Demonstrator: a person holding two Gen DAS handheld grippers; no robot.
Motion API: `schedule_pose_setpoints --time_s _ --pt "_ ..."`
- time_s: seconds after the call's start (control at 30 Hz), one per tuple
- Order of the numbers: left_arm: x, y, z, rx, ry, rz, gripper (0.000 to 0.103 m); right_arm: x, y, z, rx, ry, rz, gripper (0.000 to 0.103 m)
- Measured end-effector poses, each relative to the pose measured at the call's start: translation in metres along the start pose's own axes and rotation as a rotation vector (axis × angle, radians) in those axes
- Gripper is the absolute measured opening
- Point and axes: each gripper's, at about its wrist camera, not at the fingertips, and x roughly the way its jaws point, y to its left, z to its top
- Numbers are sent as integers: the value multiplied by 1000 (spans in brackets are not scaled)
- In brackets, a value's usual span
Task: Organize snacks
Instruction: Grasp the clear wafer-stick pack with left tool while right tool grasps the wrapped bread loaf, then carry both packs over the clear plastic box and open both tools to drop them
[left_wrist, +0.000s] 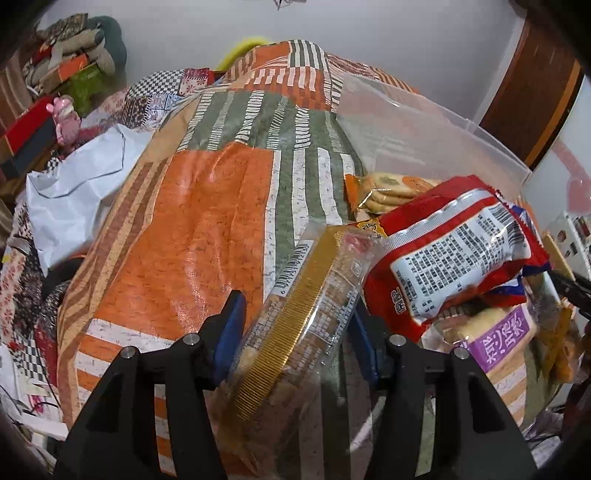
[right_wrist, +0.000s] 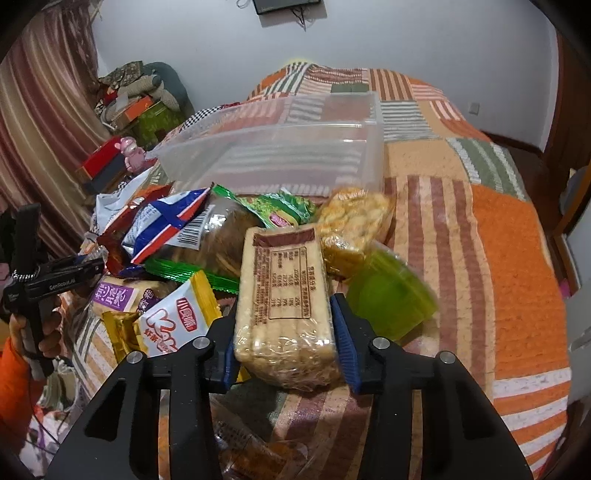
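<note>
My left gripper (left_wrist: 295, 325) is shut on a long clear cracker pack with a gold strip (left_wrist: 295, 332), held above the patchwork bed cover. To its right lie a red and white snack bag (left_wrist: 454, 254), a purple-labelled pack (left_wrist: 498, 347) and a round-cracker pack (left_wrist: 391, 188). My right gripper (right_wrist: 284, 332) is shut on a pale wafer pack with a brown label (right_wrist: 284, 291). Beyond it lies a snack pile: a blue and white bag (right_wrist: 170, 221), a green bag (right_wrist: 273, 210), a yellow cracker pack (right_wrist: 351, 221), a white and yellow bag (right_wrist: 173, 317). A clear plastic bin (right_wrist: 280, 155) stands behind the pile and also shows in the left wrist view (left_wrist: 424, 125).
A green jelly cup (right_wrist: 388, 295) lies right of the wafer pack. The left gripper's handle (right_wrist: 44, 280) shows at the far left of the right wrist view. A white paper bag (left_wrist: 81, 188), boxes and a pink toy (left_wrist: 66, 118) sit left of the bed. The bed edge (right_wrist: 546, 258) drops at right.
</note>
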Motion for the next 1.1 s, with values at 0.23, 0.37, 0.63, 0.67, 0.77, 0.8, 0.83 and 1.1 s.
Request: schedule_pose_setpoints --time_s 0.23,0.37,0.63,0.67,0.77,0.8,0.83,1.1 --pt "-13 -9 -8 59 0 30 35 -11 -2 -2 7 -36 0 35" --pt "-20 -14 -10 67 -6 29 35 -22 0 -2 12 -64 4 35" --pt "-48 -26 -3 82 -84 18 34 -44 3 0 6 -130 -8 34" --pt "-52 -27 -1 83 -91 15 34 -46 4 1 9 -137 -6 34" --pt "-61 -29 5 80 -112 12 34 -53 6 5 9 -161 -7 34" --pt "-65 -31 8 81 -122 11 34 -55 6 6 9 -168 -7 34" --pt "-67 -31 9 82 -127 10 34 -58 6 9 10 -179 -6 34" --pt "-84 -40 32 85 -180 -16 34 -71 8 29 -6 -253 -17 34"
